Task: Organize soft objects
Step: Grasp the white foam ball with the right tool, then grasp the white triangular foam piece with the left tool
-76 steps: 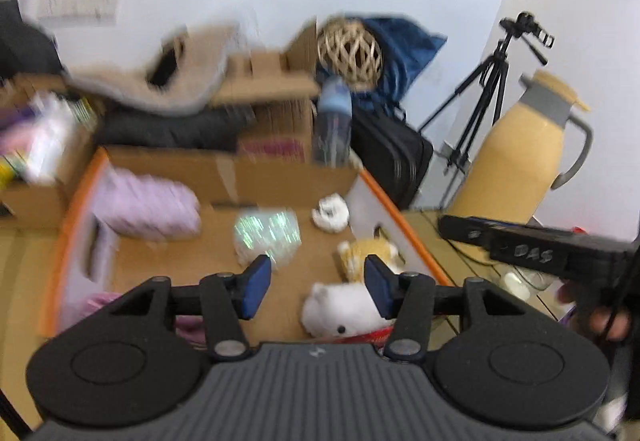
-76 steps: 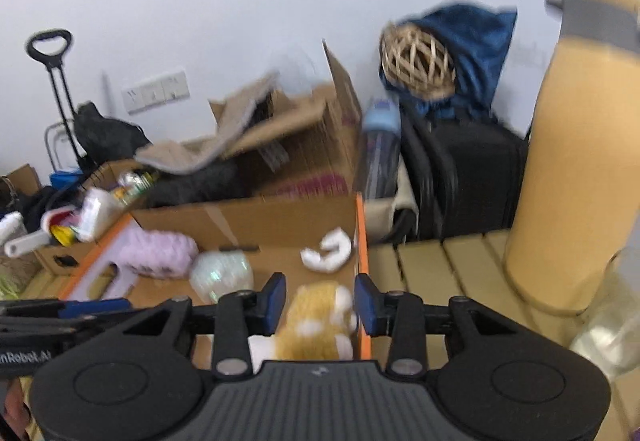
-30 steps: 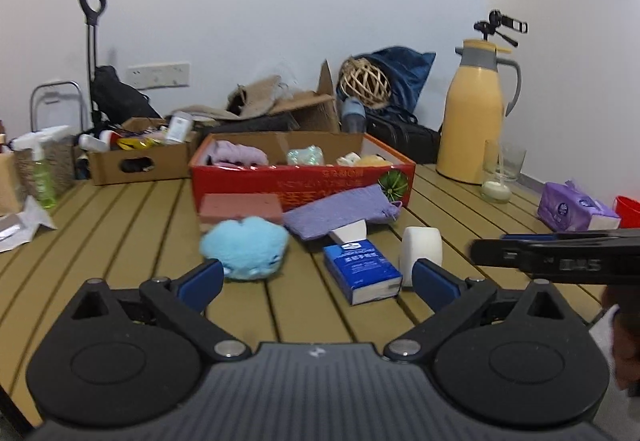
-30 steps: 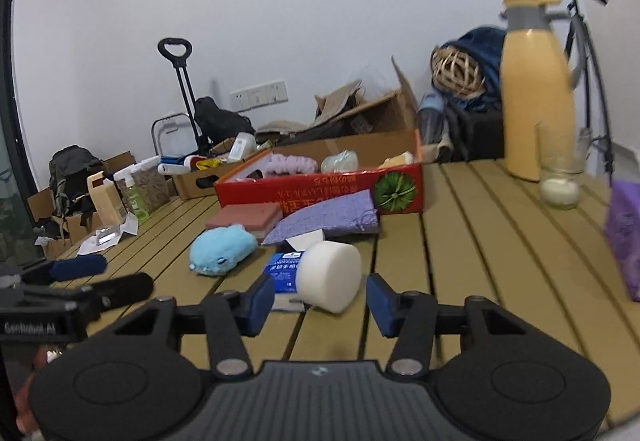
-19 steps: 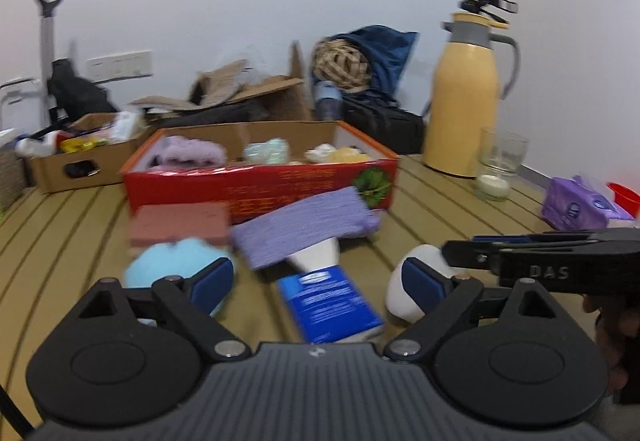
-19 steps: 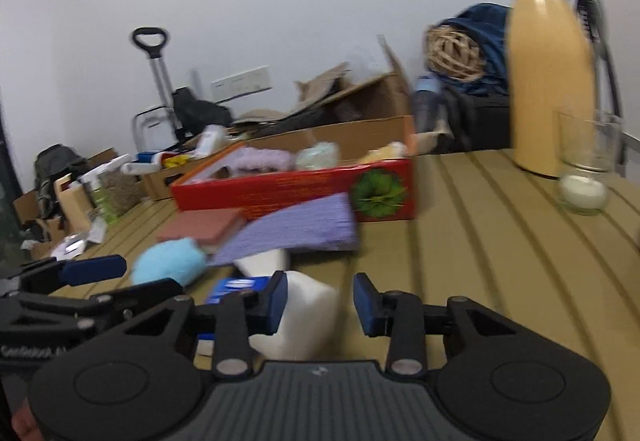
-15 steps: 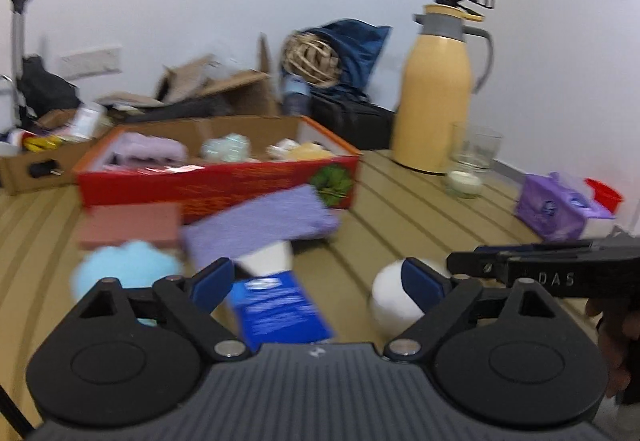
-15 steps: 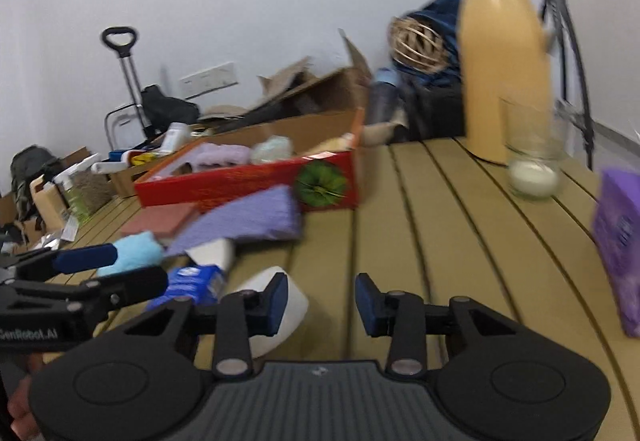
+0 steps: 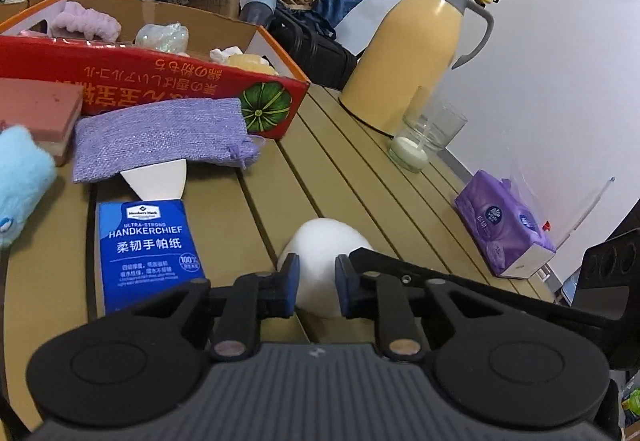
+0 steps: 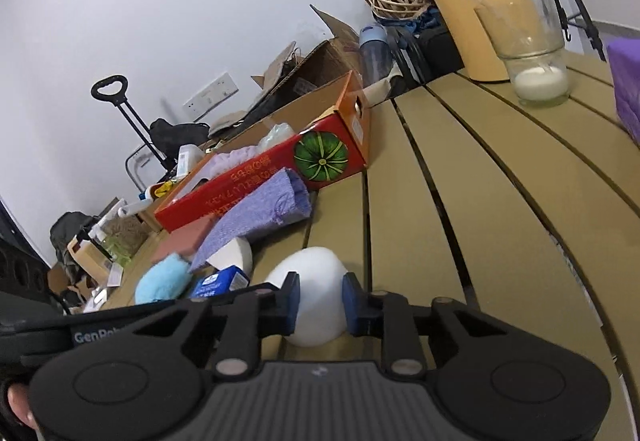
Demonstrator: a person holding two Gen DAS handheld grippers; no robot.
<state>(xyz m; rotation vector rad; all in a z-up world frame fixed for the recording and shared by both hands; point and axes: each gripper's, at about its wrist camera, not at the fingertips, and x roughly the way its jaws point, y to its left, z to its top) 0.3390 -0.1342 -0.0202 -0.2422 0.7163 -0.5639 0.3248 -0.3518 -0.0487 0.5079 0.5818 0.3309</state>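
White foam sponge point(image 9: 326, 265) lies on table point(image 9: 360, 193), near red box point(image 9: 160, 81). Both tongs, left point(image 9: 316, 283) and right point(image 10: 318, 301), close around it; contact uncertain. Likely light, squashy: pinch mid-body gently

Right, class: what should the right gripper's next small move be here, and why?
Probably close the right gripper gently on the white sponge. Its fingers flank the sponge, which sits on the table, outside the red box that holds other soft things. Whether the pads grip it yet is unclear, and the left gripper crowds the same sponge.
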